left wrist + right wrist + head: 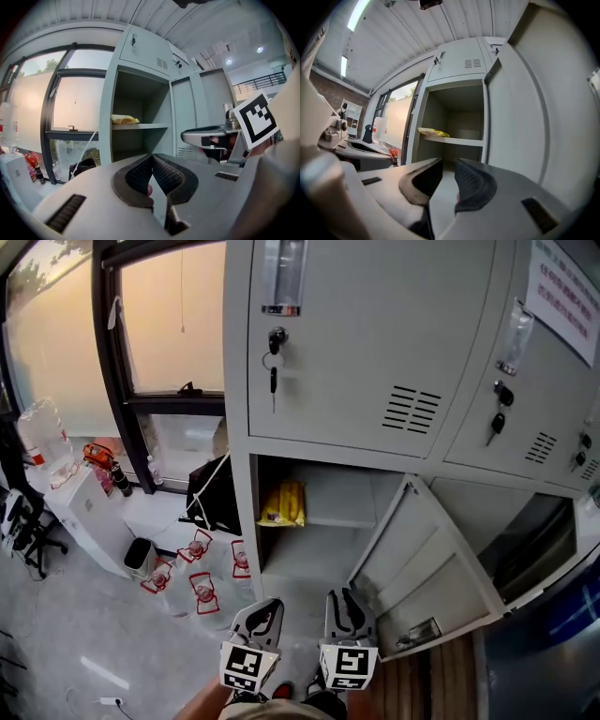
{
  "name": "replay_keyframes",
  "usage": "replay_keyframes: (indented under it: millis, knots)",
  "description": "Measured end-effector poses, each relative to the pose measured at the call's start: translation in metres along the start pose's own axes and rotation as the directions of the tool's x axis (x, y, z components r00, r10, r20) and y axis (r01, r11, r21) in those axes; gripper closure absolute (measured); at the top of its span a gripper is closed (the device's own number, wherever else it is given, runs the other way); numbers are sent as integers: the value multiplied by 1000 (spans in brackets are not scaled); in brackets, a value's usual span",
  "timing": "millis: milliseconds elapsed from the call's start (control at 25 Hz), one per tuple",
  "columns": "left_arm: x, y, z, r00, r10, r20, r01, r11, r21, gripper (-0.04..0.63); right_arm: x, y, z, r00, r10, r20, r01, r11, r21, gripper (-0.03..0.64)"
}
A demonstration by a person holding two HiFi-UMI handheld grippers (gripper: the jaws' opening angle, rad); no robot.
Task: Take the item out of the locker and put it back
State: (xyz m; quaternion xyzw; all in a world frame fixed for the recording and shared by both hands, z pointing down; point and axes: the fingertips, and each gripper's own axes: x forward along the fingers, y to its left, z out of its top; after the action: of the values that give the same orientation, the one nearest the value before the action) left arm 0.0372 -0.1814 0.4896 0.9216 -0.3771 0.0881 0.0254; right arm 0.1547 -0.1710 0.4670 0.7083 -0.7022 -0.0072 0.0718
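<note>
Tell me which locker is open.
The lower locker beneath the upper-left door: its own door is swung out rightward, baring a yellow packet on a shelf. The upper doors are shut.

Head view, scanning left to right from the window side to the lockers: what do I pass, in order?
First the large water bottle → small black bin → yellow packet → open locker door.

Warm, hazy daylight glows through the window (173,324), washing it out. The open locker (319,549) sits shaded inside. Ceiling strip lights (358,13) glare overhead; both gripper views bend and darken at the edges, foreground soft.
</note>
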Motion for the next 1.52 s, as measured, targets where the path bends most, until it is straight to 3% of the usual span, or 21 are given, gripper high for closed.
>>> replay_keyframes:
  millis: [520, 1520]
  knots:
    - [6, -26, -4, 995, -95, -17, 95, 995, 17, 572, -48, -16, -40, 995, -69, -70, 73, 995, 61, 591]
    - [8, -26, -7, 995, -98, -22, 98, 995, 6, 572, -47, -6, -42, 997, -39, -74, 44, 997, 69, 595]
